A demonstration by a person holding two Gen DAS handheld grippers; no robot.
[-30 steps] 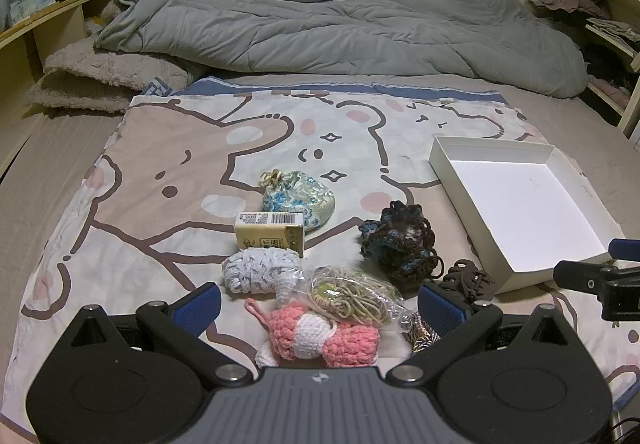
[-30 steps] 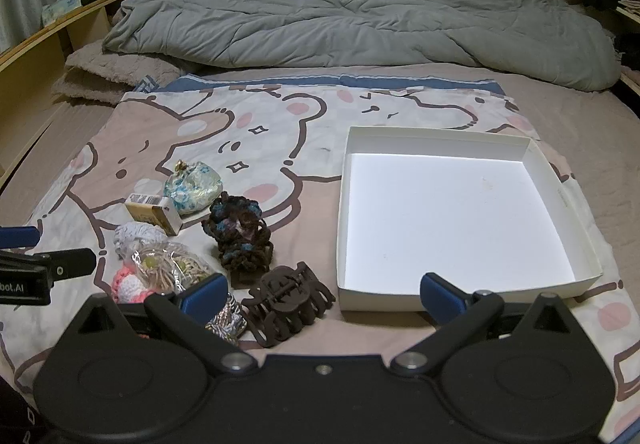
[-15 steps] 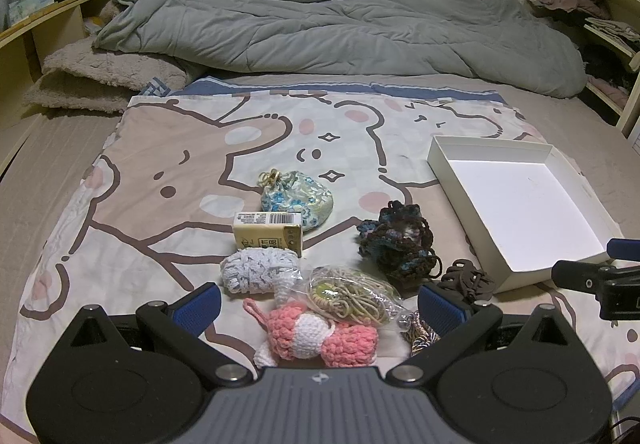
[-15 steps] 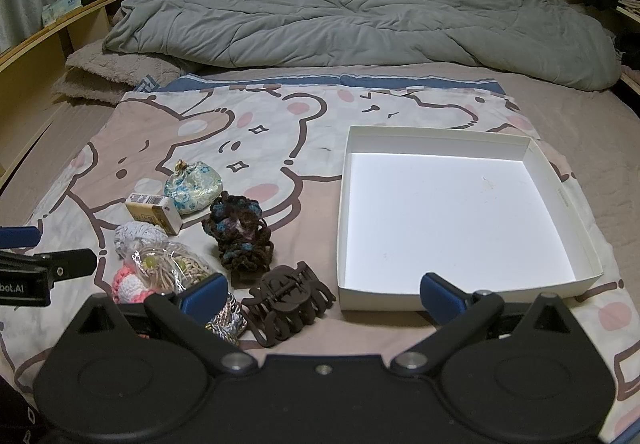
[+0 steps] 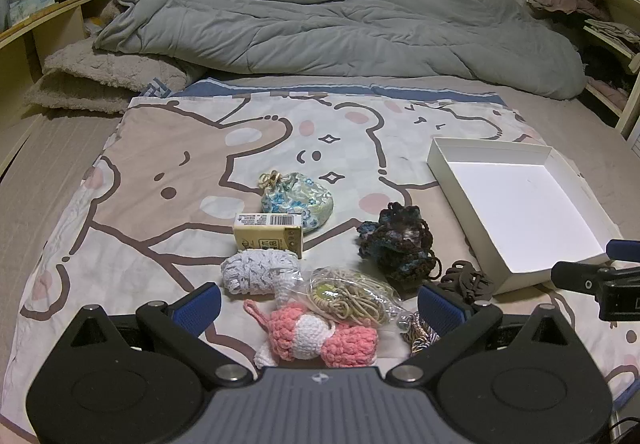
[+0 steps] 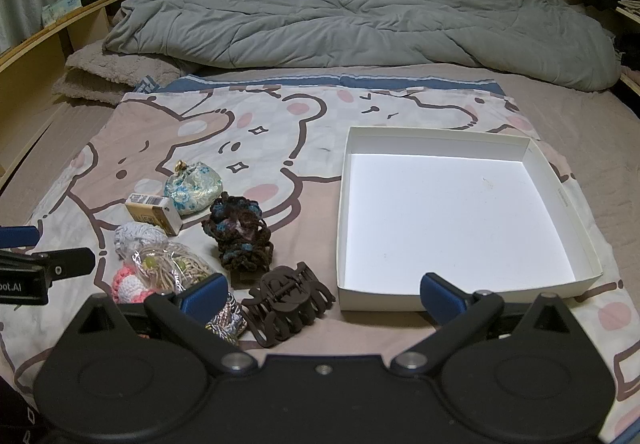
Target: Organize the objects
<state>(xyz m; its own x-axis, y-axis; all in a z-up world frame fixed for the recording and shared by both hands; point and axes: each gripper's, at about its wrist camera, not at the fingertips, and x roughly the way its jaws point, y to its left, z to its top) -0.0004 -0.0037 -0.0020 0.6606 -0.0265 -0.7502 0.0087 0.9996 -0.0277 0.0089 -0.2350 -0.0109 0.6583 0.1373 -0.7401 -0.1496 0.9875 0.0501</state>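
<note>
Bedding with a cartoon bear print (image 5: 168, 228) carries everything; the white box (image 6: 456, 215) sits bare on the right, so sorting has not begun; the hair claw (image 6: 286, 302), yarn scrunchie (image 6: 240, 236), pouch (image 5: 298, 199), small carton (image 5: 268, 234) and crochet bow (image 5: 320, 336) all wait beside it; left gripper (image 5: 318, 306) and right gripper (image 6: 324, 294) hover with jaws wide, holding nothing
</note>
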